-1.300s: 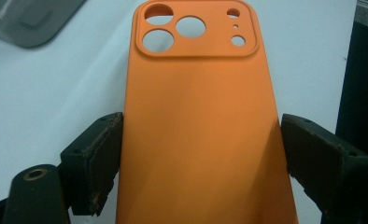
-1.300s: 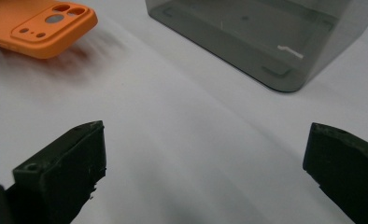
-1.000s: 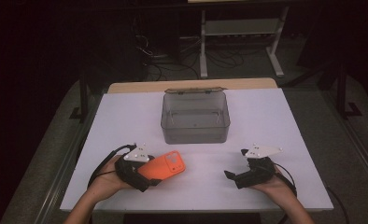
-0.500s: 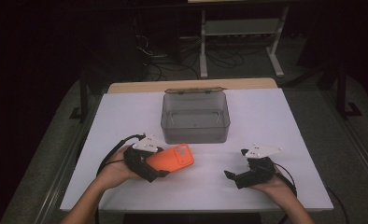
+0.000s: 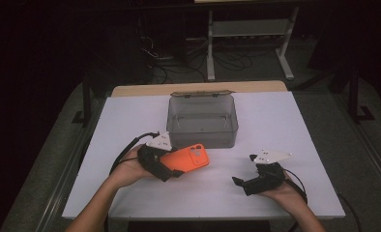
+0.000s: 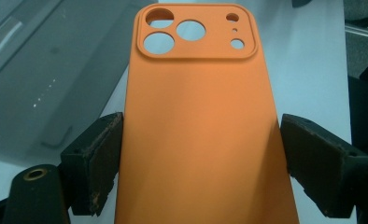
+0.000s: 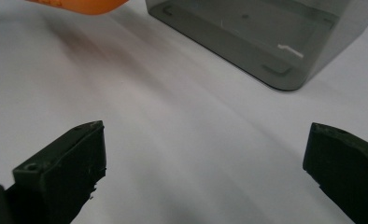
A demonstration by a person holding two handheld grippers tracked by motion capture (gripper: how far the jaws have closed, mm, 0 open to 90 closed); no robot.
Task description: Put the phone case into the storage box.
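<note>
An orange phone case (image 5: 191, 158) with camera cut-outs hangs just above the white table, close to the front left corner of a smoky clear plastic box (image 5: 203, 121). My left gripper (image 5: 171, 167) is shut on the case; in the left gripper view both black pads (image 6: 102, 158) press the long sides of the case (image 6: 201, 116). At the front right, my right gripper (image 5: 241, 183) rests low over the table, open and with nothing in it. The right gripper view has my right gripper (image 7: 205, 158) spread wide over bare table, with the box (image 7: 266, 37) ahead and the case's edge (image 7: 79, 5) at the top left.
The white table top (image 5: 285, 125) has free room around the box and between the two hands. Behind the table stand a white metal frame (image 5: 246, 29) and loose cables (image 5: 159, 48) on the dark floor.
My left gripper has carried the orange case to the right and slightly up, nearer the box's front. The right gripper has stayed put.
</note>
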